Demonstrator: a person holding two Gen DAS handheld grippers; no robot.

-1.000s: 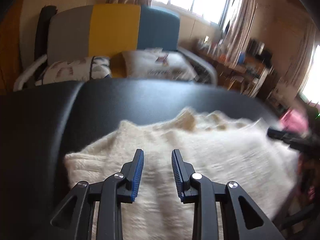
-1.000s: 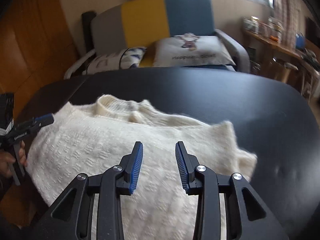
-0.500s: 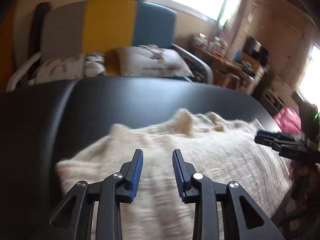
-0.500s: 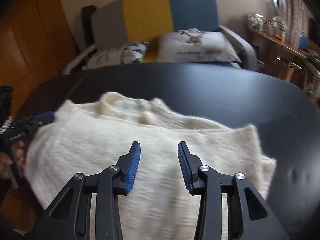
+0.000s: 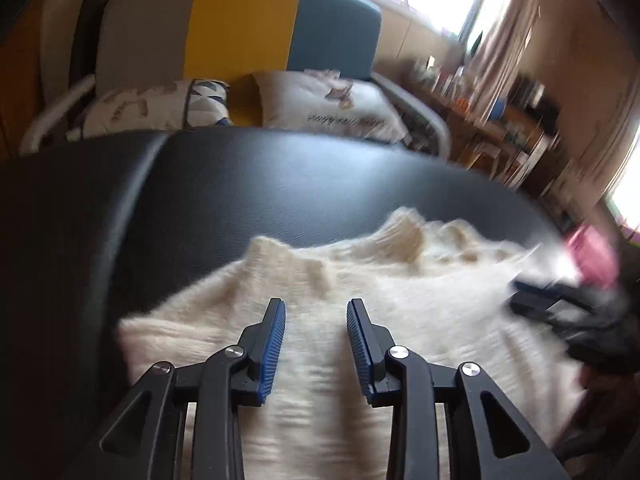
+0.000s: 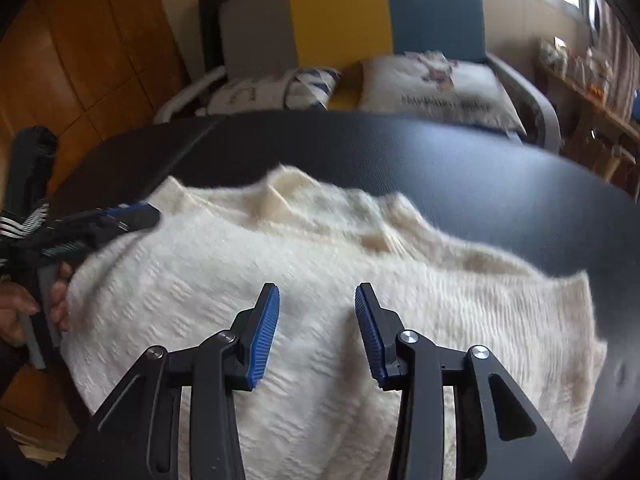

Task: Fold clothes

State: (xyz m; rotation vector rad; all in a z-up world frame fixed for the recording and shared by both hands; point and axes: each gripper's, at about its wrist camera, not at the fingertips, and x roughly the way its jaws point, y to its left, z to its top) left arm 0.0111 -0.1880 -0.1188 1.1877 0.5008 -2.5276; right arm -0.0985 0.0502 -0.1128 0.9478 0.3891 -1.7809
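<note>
You held both grippers over a cream sweater (image 6: 320, 280) spread on the black table (image 6: 480, 176)

Beyond the table's far edge stood a grey, yellow and blue armchair (image 6: 344, 16) with two printed cushions (image 6: 440, 84) on its seat. The sweater lay across the near half of the table, its ribbed collar bunched toward the far side and its near part running past the near edge. Your left gripper (image 5: 316, 340) hung over the sweater's left part with its blue-padded jaws spread and nothing between them. Your right gripper (image 6: 317, 334) hung over the middle, jaws likewise parted and empty. Your left hand (image 6: 36, 308) showed at the sweater's left edge in the right wrist view
</note>
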